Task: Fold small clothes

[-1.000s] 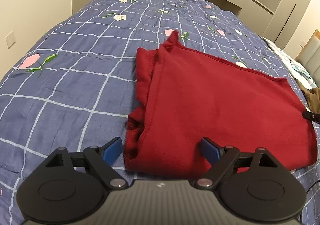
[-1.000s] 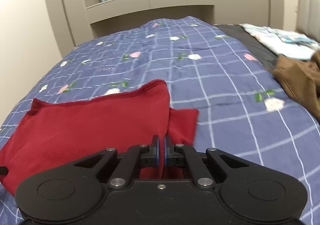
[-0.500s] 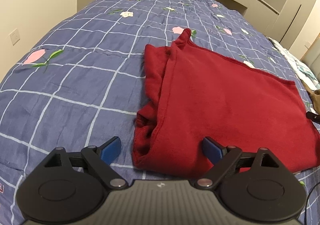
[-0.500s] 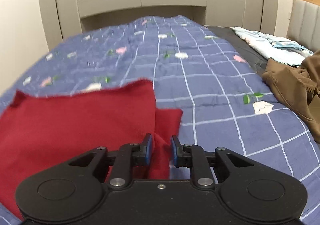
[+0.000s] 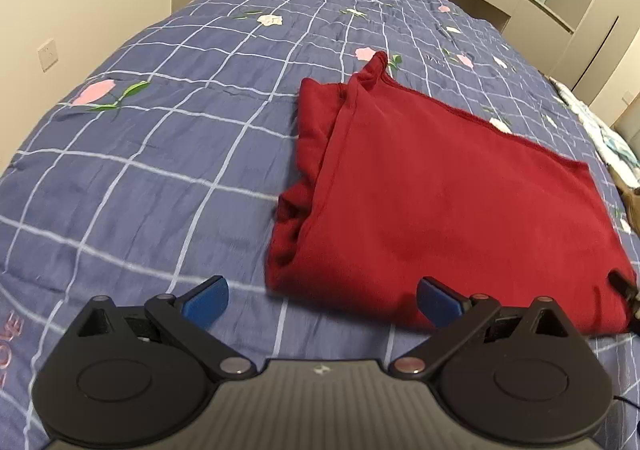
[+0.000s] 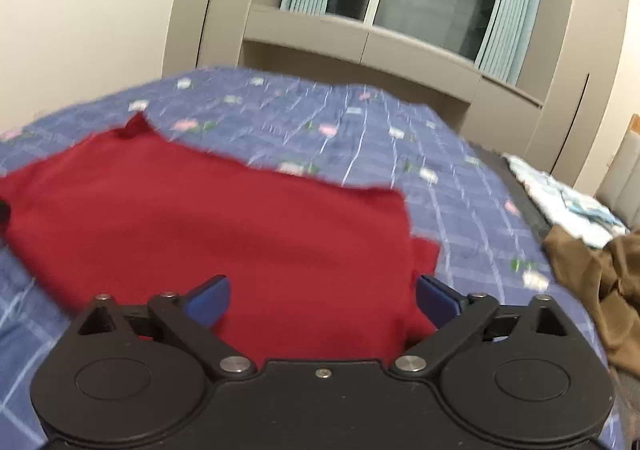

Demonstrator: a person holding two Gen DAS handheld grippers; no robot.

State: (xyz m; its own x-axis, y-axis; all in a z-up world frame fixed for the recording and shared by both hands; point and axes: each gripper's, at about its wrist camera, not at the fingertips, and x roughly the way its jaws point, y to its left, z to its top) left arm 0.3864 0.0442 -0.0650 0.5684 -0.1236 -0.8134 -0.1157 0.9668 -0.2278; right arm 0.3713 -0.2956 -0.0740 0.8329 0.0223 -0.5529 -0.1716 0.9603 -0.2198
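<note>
A dark red garment [image 5: 432, 190] lies folded over on the blue checked bedspread [image 5: 160, 154], with bunched layers along its left edge. My left gripper [image 5: 322, 300] is open and empty, just short of the garment's near edge. The tip of the right gripper shows at the garment's near right corner [image 5: 622, 284]. In the right wrist view the same garment [image 6: 224, 218] lies below and ahead of my right gripper [image 6: 322, 300], which is open wide and holds nothing. That view is motion-blurred.
A brown garment [image 6: 600, 274] lies on the bed to the right, with light patterned cloth [image 6: 568, 206] beyond it. Beige cabinets [image 6: 420, 58] and a window with blue curtains stand behind the bed. A wall [image 5: 60, 10] runs along the bed's left side.
My right gripper opened fully, let go of the red garment's edge and lifted back, tilting up. My left gripper stayed open and drew back slightly from the garment.
</note>
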